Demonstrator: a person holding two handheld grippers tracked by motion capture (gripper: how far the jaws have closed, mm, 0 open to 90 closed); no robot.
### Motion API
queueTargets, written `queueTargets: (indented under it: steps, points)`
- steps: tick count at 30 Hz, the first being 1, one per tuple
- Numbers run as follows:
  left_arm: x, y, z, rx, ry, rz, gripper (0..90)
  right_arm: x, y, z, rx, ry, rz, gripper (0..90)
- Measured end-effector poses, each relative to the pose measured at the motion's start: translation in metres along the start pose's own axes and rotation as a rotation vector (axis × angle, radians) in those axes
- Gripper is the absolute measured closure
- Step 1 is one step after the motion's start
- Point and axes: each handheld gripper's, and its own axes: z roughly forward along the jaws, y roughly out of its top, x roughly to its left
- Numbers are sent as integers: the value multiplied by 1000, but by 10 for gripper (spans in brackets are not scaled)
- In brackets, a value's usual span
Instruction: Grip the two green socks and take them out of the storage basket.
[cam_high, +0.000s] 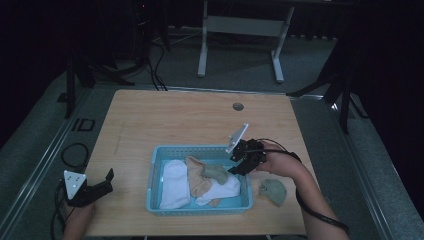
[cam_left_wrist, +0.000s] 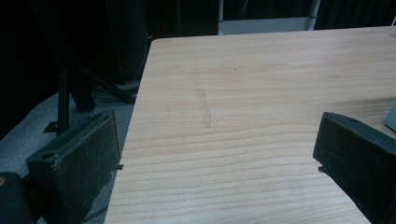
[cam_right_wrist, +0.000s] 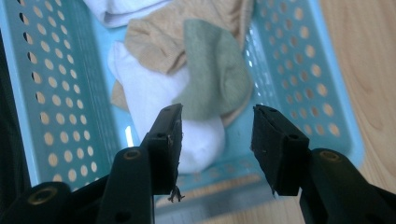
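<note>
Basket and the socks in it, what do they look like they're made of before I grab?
Basket: light blue, apparently rigid moulded plastic; slight sheen, and rows of round holes in floor and walls. Green sock, tan sock and white sock: soft knit fabric, matte; they crumple and fold, and fine ribbing shows. Fibre type cannot be told. Table: pale wood-grain surface, possibly laminate.

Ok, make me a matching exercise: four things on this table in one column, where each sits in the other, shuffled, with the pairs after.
Things:
1. green sock on the table
2. white sock
3. left tongs
4. right tongs

Places:
A. left end of the blue basket
B. over the basket's right end, open, nothing between them
C. on bare wood to the right of the basket
D. at the table's near left edge, open

Pairs: 1-C, 2-A, 3-D, 4-B
</note>
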Motion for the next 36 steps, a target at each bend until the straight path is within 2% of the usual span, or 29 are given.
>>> queueTargets:
  steps: [7,14,17,22,34,35,36]
  points:
    - [0,0,0,0,-1,3,3,3,14,24,28,24,-36,530]
    - [0,0,0,0,-1,4,3,-1,18,39,49,32,-33,532]
    - [0,0,0,0,-2,3,3,-2,20,49,78,43,-37,534]
    - [0,0,0,0,-3,4,3,-3,19,63,96,57,-37,535]
    - [0,0,0,0,-1,5,3,-5,21,79,123,68,-33,533]
    - [0,0,0,0,-1,5,3,-4,21,82,132,64,-37,572]
    - [0,0,0,0,-1,5,3,-4,21,82,132,64,-37,572]
